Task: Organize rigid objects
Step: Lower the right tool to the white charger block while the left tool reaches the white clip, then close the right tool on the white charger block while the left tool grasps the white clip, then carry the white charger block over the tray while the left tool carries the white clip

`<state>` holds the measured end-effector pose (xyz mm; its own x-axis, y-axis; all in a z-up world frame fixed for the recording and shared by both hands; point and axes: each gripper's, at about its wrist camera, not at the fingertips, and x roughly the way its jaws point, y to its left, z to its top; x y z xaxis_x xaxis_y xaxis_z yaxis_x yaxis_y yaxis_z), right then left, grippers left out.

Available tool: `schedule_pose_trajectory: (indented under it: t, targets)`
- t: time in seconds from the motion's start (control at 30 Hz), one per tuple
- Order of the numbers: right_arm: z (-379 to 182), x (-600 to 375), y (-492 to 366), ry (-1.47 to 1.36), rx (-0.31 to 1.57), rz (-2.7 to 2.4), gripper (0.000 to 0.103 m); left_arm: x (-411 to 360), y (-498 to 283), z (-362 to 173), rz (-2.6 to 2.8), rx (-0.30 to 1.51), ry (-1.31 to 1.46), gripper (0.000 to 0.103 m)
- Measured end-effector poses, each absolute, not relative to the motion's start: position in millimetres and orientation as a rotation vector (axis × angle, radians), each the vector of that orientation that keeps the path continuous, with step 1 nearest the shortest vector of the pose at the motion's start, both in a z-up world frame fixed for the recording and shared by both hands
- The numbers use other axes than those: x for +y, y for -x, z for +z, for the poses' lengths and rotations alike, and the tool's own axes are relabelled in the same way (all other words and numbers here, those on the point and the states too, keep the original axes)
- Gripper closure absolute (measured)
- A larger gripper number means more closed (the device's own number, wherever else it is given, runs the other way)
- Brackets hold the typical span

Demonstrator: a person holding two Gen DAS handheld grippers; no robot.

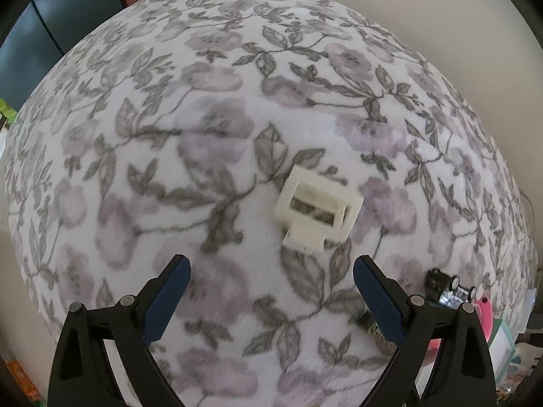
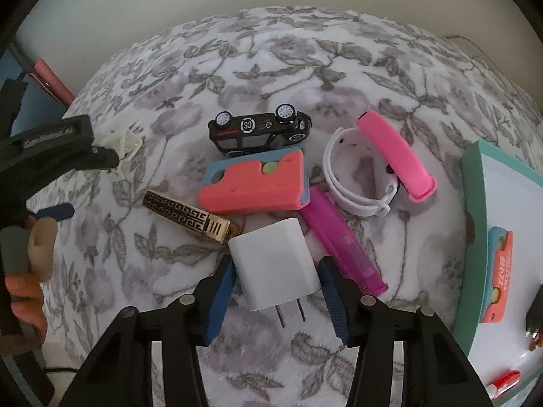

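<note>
Your right gripper [image 2: 276,283] pinches the white charger [image 2: 275,260], left gripper [image 1: 271,291] wide & empty; box [image 2: 475,203] holds few items, approx. six left.

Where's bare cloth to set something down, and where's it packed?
Free: floral cloth left of and beyond the cream plastic clip, and beyond the black toy car. Crowded: car, coral block, gold bar, white charger, magenta pen, wristbands beside the teal tray.

Open left gripper [image 1: 271,271] jaws hover above cream plastic part [image 1: 317,208] on floral blanket [image 1: 203,101].
</note>
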<state>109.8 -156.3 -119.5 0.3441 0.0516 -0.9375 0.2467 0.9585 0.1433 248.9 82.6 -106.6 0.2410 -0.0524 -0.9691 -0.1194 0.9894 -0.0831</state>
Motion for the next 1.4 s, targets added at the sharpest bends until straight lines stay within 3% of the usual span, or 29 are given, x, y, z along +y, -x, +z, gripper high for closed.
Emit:
schedule_pose_trajectory:
  t: [0.3,0.47,0.57,0.97,1.4]
  targets:
    - [-123,-153,-115,-0.259,1.223,-0.133,0.053,54,-280,-119,0.039,1.294,0.096,0.009]
    - [-123,-153,-116,-0.252,1.226,-0.132,0.053,42,-291,-124,0.045,1.288,0.076,0.023]
    - [-122,-153,-116,-0.254,1.226,-0.13,0.053,38,-294,-127,0.044,1.291,0.076,0.049]
    - [-116,-156,-107,-0.252,1.235,-0.131,0.054,50,-254,-106,0.054,1.286,0.071,0.05]
    - [-67,-184,-62,-0.318,1.13,-0.171,0.054,19,-191,-30,-0.015,1.189,0.06,0.05]
